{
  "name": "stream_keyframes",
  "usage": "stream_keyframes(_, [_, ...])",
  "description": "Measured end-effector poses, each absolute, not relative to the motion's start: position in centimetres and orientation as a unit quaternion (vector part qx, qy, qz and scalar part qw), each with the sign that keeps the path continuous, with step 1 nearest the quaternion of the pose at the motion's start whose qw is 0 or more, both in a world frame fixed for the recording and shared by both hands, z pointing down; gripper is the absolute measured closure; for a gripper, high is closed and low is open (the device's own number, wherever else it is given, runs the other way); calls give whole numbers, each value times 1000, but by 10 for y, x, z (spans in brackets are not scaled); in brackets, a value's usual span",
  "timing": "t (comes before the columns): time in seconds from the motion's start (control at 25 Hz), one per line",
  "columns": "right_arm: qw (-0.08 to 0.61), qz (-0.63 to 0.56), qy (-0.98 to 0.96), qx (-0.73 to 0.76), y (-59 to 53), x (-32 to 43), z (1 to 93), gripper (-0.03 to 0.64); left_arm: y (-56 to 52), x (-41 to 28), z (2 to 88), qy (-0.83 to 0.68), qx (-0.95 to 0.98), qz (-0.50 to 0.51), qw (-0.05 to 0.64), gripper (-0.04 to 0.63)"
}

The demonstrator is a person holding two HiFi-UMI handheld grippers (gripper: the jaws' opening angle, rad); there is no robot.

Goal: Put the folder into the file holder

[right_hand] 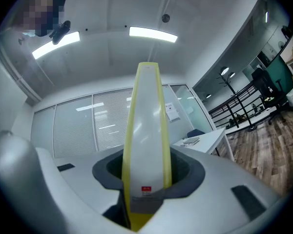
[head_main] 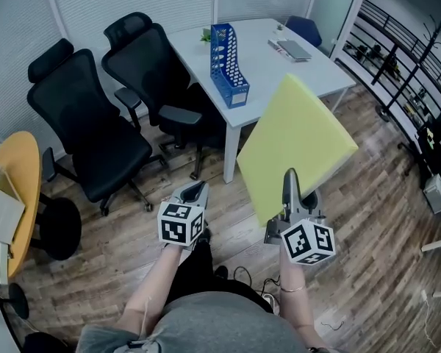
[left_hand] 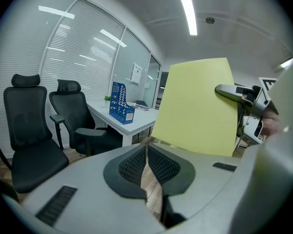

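Note:
My right gripper [head_main: 294,190] is shut on a thick yellow folder [head_main: 295,147], held up in the air above the wooden floor, tilted. In the right gripper view the folder's white spine [right_hand: 146,145] stands on edge between the two pads. The same folder [left_hand: 198,108] shows as a broad yellow sheet in the left gripper view. My left gripper [head_main: 195,191] is shut and holds nothing; its pads [left_hand: 147,165] meet. The blue file holder [head_main: 228,65] stands upright on the white table [head_main: 279,68], near its left edge, well ahead of both grippers. That holder [left_hand: 121,103] also appears in the left gripper view.
Two black office chairs [head_main: 95,123] stand left of the table. A stack of papers [head_main: 294,48] and a small plant [head_main: 205,34] lie on the table. A round orange table [head_main: 18,190] is at far left. Black shelving [head_main: 397,57] lines the right side.

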State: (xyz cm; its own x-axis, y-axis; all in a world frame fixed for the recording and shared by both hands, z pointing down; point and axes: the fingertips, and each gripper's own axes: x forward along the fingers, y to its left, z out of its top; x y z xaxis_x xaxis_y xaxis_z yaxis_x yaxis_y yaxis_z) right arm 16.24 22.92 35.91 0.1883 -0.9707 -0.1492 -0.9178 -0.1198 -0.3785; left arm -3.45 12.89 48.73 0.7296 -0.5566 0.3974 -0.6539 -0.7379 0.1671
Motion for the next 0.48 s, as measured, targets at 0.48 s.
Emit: stream_keyframes(0.48, [208, -31, 632, -746, 116, 188, 327, 449, 23, -1, 502, -293, 929, 158, 161, 564])
